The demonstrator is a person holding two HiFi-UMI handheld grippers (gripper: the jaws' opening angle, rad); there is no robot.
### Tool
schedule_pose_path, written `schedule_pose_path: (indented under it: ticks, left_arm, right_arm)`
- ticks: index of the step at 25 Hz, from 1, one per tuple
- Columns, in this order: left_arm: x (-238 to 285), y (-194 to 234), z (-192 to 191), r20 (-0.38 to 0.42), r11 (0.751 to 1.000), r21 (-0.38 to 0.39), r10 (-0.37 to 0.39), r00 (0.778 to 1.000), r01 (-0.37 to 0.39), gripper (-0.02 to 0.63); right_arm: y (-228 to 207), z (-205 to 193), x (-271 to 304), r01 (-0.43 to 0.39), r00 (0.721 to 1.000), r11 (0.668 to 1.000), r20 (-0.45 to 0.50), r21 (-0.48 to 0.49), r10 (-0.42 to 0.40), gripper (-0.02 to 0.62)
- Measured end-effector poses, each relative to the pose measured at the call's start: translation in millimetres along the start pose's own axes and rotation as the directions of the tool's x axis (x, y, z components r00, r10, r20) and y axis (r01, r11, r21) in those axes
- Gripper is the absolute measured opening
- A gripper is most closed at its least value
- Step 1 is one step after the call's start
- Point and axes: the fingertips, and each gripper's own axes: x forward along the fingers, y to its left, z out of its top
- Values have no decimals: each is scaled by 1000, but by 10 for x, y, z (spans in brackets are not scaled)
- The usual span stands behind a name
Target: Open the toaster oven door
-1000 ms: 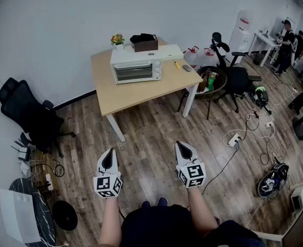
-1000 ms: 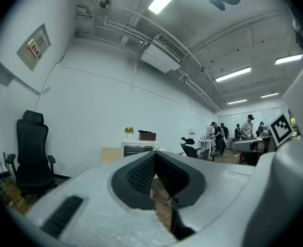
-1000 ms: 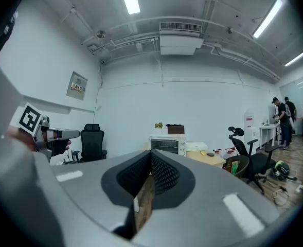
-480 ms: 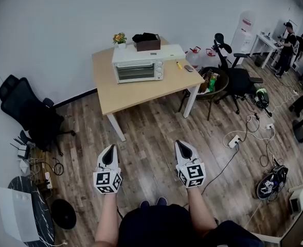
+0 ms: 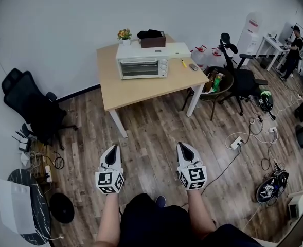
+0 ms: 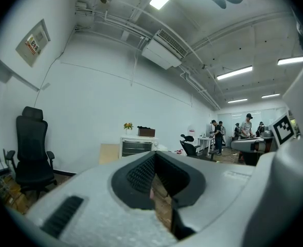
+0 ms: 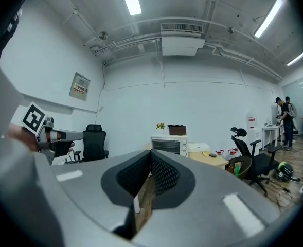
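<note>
The head view alone shows the floor plan: one table (image 5: 141, 90) at 12 o'clock, well apart from both grippers, with one oven (image 5: 142, 66) on its far half, door shut and facing the person; a flower pot (image 5: 124, 35) and a dark box (image 5: 152, 38) stand just behind the oven; two black chairs, one at 10 o'clock (image 5: 30, 107) and one at 2 o'clock (image 5: 237, 73); cables and a power strip (image 5: 236, 140) lie on the wood floor at 3 o'clock.

The two gripper views alone show the ceiling: strip lights, pipes and one air unit (image 7: 181, 39); each also shows a framed notice (image 7: 81, 86) high on the wall, which the head view does not catch. From both, the oven appears small and far off, straight ahead past the jaw tips. The right gripper view catches the other gripper's marker cube at 9 o'clock; the left gripper view shows several people (image 6: 246, 130) standing at 3 o'clock, while the head view shows them only as small figures at 2 o'clock.

Two grippers, held side by side over the floor at 6 o'clock: the left gripper (image 5: 112, 148) has its jaws closed together with nothing between them; the right gripper (image 5: 183, 145) likewise, tips meeting, empty.

Against one second ago, table and oven sit a little further toward 1 o'clock in the head view and the grippers a little lower; the oven door is shut in both.
</note>
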Motion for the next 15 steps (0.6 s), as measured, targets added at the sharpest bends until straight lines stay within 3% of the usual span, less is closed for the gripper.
schedule_pose_path:
  ticks: [8, 15]
  left_arm:
    - [-7, -12, -94, -27, 1000, 2, 25, 999, -25, -5]
    - [202, -8, -60, 0, 1000, 0, -19, 1000, 19, -5]
  right_arm:
    - [-58, -41, -31, -8, 1000, 1000, 1, -3, 8, 2]
    - [-124, -68, 89, 0, 1000, 1000, 10, 2, 0, -3]
